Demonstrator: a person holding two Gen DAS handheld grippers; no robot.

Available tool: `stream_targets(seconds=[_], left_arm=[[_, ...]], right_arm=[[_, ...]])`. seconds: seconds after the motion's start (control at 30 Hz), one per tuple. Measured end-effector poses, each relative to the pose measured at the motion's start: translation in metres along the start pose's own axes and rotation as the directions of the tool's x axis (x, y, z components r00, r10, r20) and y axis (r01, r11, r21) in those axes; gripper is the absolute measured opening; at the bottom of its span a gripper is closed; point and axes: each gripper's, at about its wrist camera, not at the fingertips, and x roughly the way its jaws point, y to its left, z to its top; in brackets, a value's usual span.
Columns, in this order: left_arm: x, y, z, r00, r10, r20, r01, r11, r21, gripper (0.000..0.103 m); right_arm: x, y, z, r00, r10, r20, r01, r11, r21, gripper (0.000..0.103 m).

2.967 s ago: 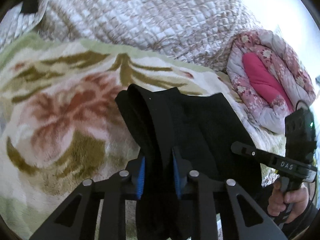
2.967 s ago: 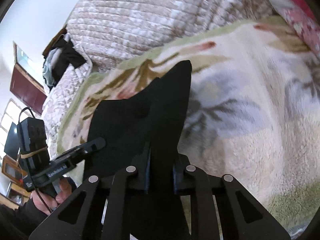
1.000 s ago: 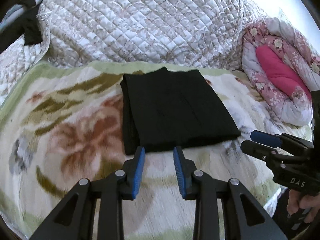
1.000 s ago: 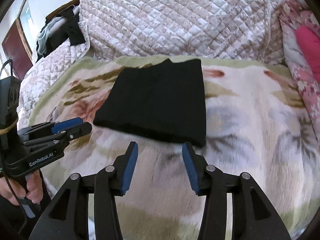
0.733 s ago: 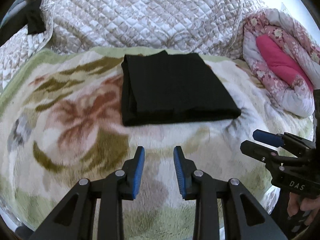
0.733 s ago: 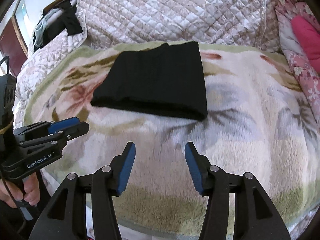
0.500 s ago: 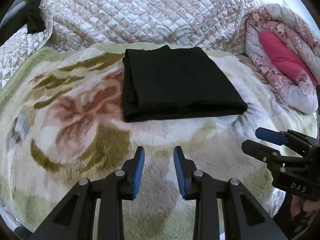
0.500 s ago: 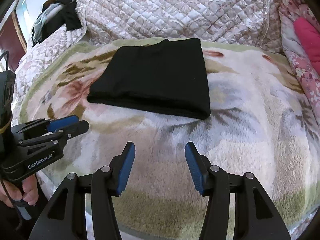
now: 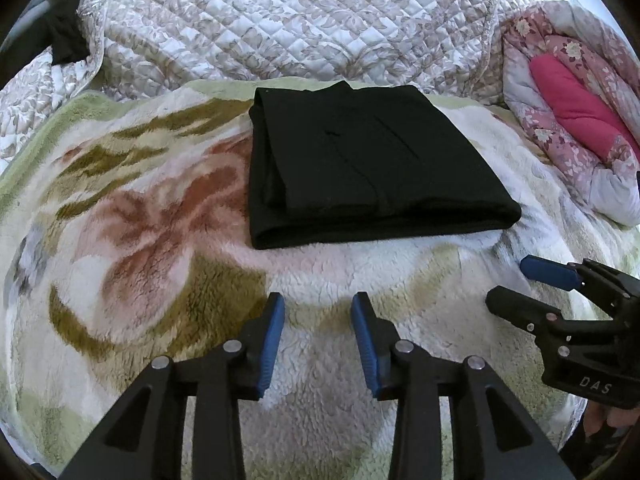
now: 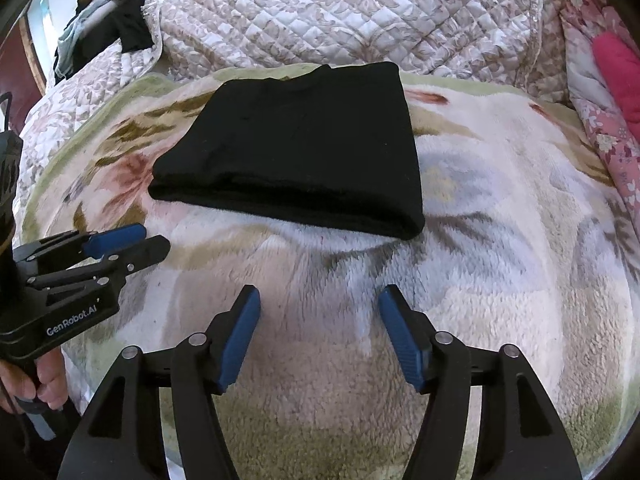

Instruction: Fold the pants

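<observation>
The black pants [image 9: 368,164] lie folded into a flat rectangle on the floral fleece blanket [image 9: 140,240], toward its far edge. They also show in the right wrist view [image 10: 304,148]. My left gripper [image 9: 318,312] is open and empty, held short of the pants' near edge. My right gripper [image 10: 320,308] is open and empty, also on the near side of the pants. Each gripper shows in the other's view, the right one [image 9: 524,284] and the left one [image 10: 144,240].
A quilted beige bedspread [image 9: 280,20] rises behind the blanket. A rolled pink floral quilt [image 9: 576,120] lies at the right. Dark clothes [image 10: 108,20] are heaped at the far left.
Three seconds ago both grippers were shut on the pants. Since then they have let go, opened and drawn back toward the near side. The pants lie flat and still.
</observation>
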Motion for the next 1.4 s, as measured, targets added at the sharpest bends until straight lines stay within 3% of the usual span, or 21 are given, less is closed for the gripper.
stream_targets(seconds=[0.4,0.53,0.57,0.63,0.73,0.83,0.9,1.0,1.3,1.4], left_arm=[[0.001,0.000,0.001,1.000,0.005,0.000,-0.005,1.000,0.007,0.041],[-0.004,0.004,0.009,1.000,-0.019,-0.002,0.019,1.000,-0.016,0.041],[-0.007,0.005,0.012,0.999,-0.028,0.016,0.028,0.999,-0.018,0.041],[-0.013,0.003,0.021,0.998,-0.039,0.052,0.039,0.999,-0.007,0.041],[-0.017,-0.002,0.038,0.993,-0.066,0.099,0.065,0.998,0.007,0.041],[-0.013,-0.010,0.049,0.988,-0.082,0.128,0.078,0.996,0.036,0.041],[0.001,-0.013,0.052,0.991,-0.084,0.103,0.079,0.996,0.052,0.041],[0.016,-0.011,0.048,0.995,-0.048,0.091,0.041,0.997,0.071,0.038],[0.007,-0.012,0.046,0.996,-0.041,0.085,0.034,0.996,0.077,0.039],[-0.002,-0.010,0.043,0.997,-0.026,0.072,0.022,0.998,0.054,0.039]], right_arm=[[0.003,0.000,0.002,1.000,0.009,-0.006,-0.009,1.000,0.001,0.069],[-0.008,-0.010,0.009,0.998,0.063,0.031,-0.065,0.995,0.074,0.069],[-0.011,-0.011,0.011,0.997,0.057,0.050,-0.060,0.996,0.073,0.067],[-0.016,-0.015,0.017,0.997,0.027,0.076,-0.033,0.997,0.072,0.044],[-0.012,-0.024,0.028,0.996,0.003,0.093,-0.012,0.995,0.094,0.027],[-0.008,-0.028,0.034,0.994,0.001,0.106,-0.013,0.994,0.112,0.027],[0.003,-0.028,0.036,0.997,0.007,0.074,-0.014,0.995,0.101,0.027],[0.009,-0.026,0.034,0.998,0.006,0.055,-0.011,0.997,0.076,0.027],[-0.001,-0.027,0.020,1.000,0.021,0.011,-0.021,0.995,0.092,0.027],[-0.009,-0.021,0.016,1.000,0.023,0.021,-0.024,0.997,0.077,0.035]])
